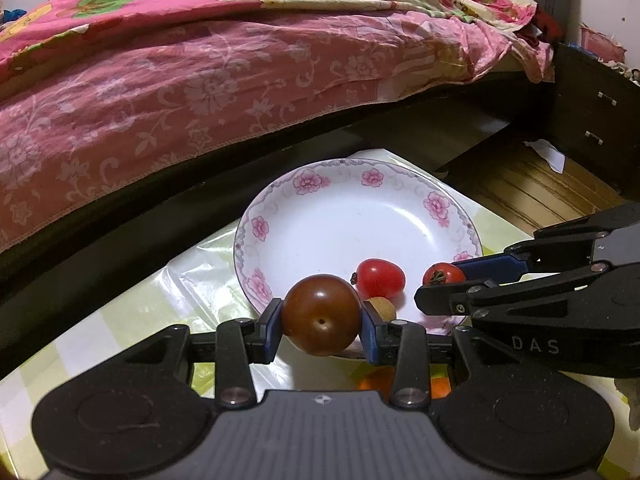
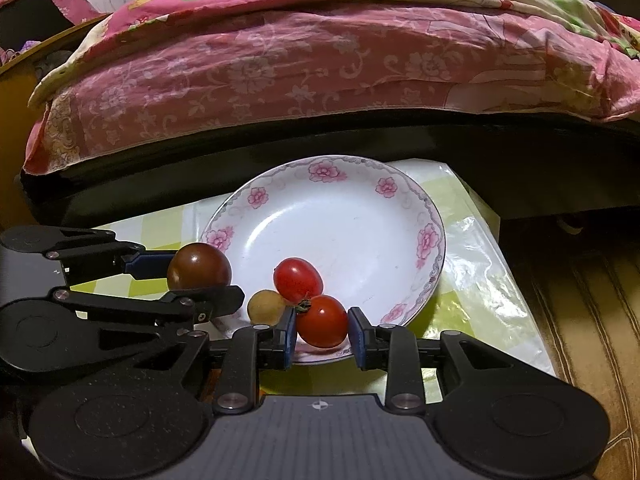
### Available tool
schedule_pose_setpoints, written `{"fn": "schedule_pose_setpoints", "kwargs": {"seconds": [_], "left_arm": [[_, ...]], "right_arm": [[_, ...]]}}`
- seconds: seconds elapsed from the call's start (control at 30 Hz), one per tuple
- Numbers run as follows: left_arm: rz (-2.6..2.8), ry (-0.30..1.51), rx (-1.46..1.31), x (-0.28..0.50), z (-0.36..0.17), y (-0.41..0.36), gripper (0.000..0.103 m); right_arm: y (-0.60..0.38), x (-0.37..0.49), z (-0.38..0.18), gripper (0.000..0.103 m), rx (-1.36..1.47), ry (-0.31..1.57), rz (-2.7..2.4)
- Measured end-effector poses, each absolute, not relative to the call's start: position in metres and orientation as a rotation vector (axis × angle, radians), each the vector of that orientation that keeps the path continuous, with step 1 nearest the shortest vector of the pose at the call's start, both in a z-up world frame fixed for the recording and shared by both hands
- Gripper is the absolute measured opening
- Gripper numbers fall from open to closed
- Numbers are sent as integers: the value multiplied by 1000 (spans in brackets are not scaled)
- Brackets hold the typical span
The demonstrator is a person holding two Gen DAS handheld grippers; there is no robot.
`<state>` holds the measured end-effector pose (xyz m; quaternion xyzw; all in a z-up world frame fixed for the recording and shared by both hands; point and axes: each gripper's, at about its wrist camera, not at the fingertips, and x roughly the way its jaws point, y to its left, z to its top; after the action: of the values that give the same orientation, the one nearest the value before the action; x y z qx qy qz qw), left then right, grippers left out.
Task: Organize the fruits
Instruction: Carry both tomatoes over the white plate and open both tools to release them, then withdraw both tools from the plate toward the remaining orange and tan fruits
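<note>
Level, both claws grip fruit: left claw a brown tomato, right claw a red tomato

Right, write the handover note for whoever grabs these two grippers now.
Left gripper: jaws shut on the dark brown tomato, held at the near left rim of the floral plate.
Right gripper: jaws around the red tomato with a stem over the plate's near edge; it seems to be gripped.
Already in the plate: an oval red tomato and a small yellowish fruit.
Left to do: set both held tomatoes down in the plate and open. An orange fruit shows beneath the left gripper and probably goes in next.
</note>
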<state>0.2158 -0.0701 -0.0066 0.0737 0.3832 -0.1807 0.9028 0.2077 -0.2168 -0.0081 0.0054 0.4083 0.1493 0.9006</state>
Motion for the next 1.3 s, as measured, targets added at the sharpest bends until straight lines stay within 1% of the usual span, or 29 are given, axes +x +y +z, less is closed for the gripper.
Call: {"fn": "schedule_pose_setpoints", "kwargs": {"seconds": [0.3,0.37,0.67,0.87,1.1,1.3], "left_arm": [[-368,792,161,216,-6,-71,52],[-361,795,155,217,-6,-69,53],[-366,782,141,206,3,-65,53],[-394,781,149,185,12,-66,54],[-370,777,159,148,29,-66,54],[-351,795,179,118,44,-63,54]], "right_arm": [[-219,208,-8,29,12,828,292],[-219,207,-7,31,15,820,290],[-219,203,-3,33,18,801,298],[-219,192,2,34,14,793,314],[-223,168,21,34,17,772,347],[-225,147,31,34,37,797,346]]}}
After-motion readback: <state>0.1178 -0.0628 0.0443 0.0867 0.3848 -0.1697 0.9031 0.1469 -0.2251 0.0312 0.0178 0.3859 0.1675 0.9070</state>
